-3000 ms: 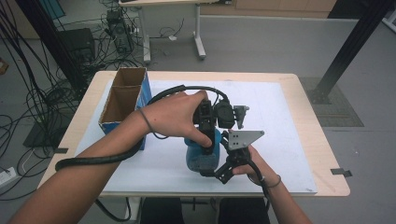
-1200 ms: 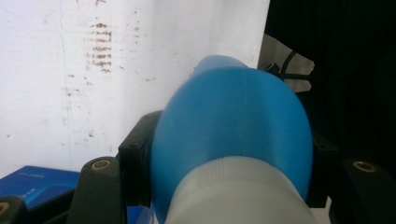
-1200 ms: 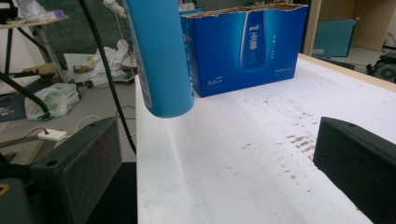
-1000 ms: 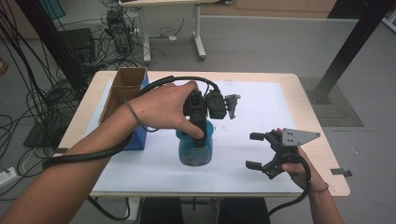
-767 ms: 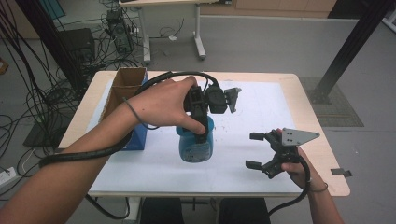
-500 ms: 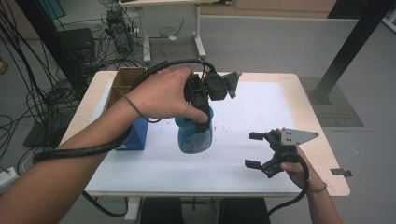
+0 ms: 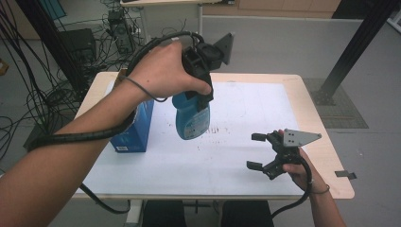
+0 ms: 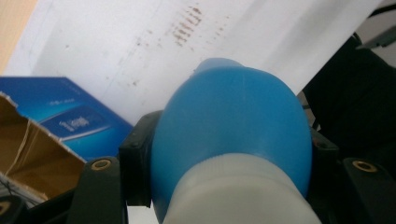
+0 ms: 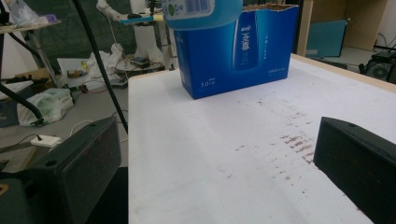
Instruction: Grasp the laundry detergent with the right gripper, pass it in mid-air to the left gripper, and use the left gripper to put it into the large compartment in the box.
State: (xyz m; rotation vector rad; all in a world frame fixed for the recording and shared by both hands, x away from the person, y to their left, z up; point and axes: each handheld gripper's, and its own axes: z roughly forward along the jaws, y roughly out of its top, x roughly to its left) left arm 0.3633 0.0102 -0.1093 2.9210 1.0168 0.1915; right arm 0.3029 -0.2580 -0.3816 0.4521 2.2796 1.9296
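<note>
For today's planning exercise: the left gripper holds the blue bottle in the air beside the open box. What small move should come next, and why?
Probably carry the blue bottle sideways over the open blue box. The left gripper is clamped near its top, the bottle hangs clear of the table, and the box's open top is close.

Light wooden table [image 7: 326, 142] covered by a white sheet [image 7: 246, 118] with brown specks, carrying an opened blue carton [image 7: 135, 127] standing at the left edge.

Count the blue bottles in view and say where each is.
1: the blue bottle hangs above the table, clamped in the left gripper. The open blue box may hide more.
</note>
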